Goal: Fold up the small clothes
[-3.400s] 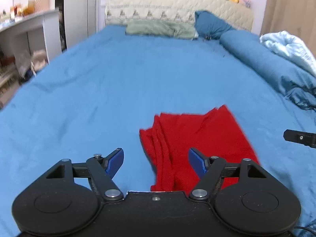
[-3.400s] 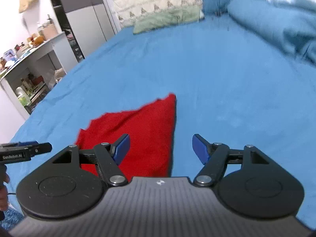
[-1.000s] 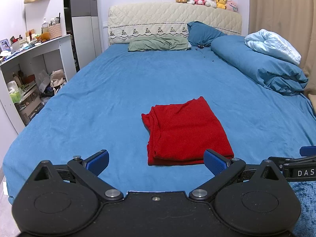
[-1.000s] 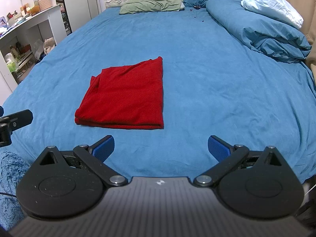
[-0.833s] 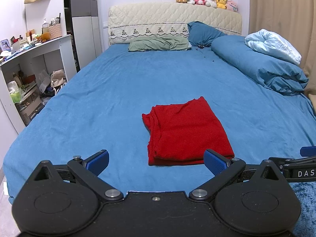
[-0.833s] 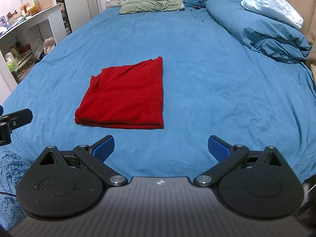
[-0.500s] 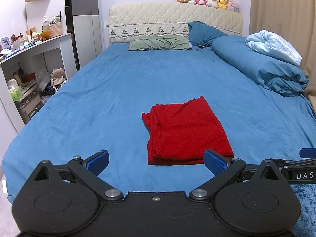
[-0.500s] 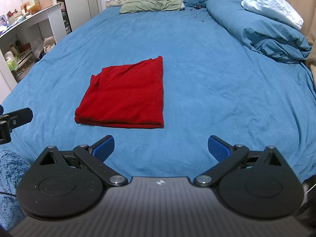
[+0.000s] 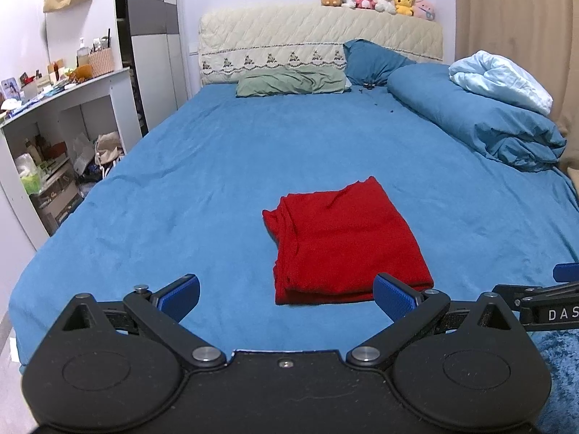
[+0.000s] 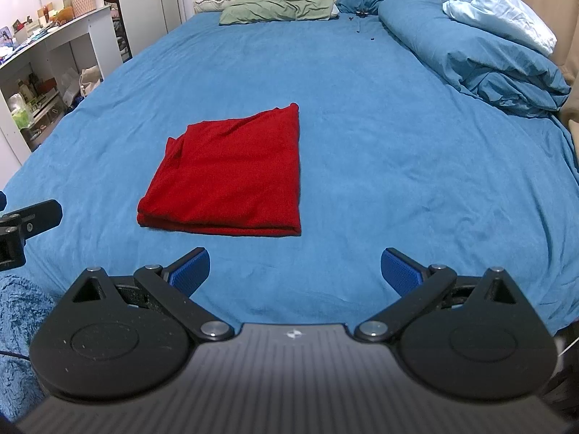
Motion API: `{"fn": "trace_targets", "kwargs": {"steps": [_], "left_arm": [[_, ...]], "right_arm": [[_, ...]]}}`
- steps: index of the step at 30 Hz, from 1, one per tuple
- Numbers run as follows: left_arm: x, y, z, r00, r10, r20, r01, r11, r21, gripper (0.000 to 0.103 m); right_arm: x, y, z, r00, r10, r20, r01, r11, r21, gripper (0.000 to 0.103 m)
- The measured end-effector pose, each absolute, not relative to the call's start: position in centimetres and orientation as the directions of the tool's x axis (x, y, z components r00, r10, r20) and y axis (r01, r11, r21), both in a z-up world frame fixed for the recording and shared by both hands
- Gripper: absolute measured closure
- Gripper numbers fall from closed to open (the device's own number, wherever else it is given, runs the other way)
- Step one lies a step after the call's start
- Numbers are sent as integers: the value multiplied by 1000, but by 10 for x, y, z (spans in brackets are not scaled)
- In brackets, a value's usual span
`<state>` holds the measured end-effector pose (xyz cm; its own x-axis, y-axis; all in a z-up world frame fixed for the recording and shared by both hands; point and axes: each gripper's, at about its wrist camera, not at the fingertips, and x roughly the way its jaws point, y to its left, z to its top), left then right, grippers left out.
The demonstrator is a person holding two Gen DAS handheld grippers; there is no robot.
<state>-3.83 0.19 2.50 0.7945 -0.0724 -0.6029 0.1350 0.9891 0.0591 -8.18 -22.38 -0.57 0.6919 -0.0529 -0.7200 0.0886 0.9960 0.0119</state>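
A red garment (image 9: pixel 343 246) lies folded into a flat rectangle on the blue bed sheet (image 9: pixel 217 181); it also shows in the right wrist view (image 10: pixel 231 181). My left gripper (image 9: pixel 286 296) is open and empty, held back at the bed's near edge, short of the garment. My right gripper (image 10: pixel 295 271) is open and empty, also at the near edge, to the right of the garment. Each gripper shows at the side of the other's view.
A rolled blue duvet (image 9: pixel 477 126) with a pale blue blanket (image 9: pixel 503 79) lies along the right side. Pillows (image 9: pixel 293 81) and a headboard with plush toys (image 9: pixel 376 0) are at the far end. White shelves (image 9: pixel 54 144) stand left of the bed.
Since 3.4 s ago both grippers have pulled back from the garment to the bed's near edge. Over the last second nothing has visibly moved.
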Motion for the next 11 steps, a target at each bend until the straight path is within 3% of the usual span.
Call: {"fn": "trace_targets", "kwargs": {"steps": [11], "left_arm": [[-34, 4, 19, 788, -86, -610, 142, 989, 44, 0]], "right_arm": [[-77, -225, -8, 684, -48, -728, 88, 996, 17, 0]]}}
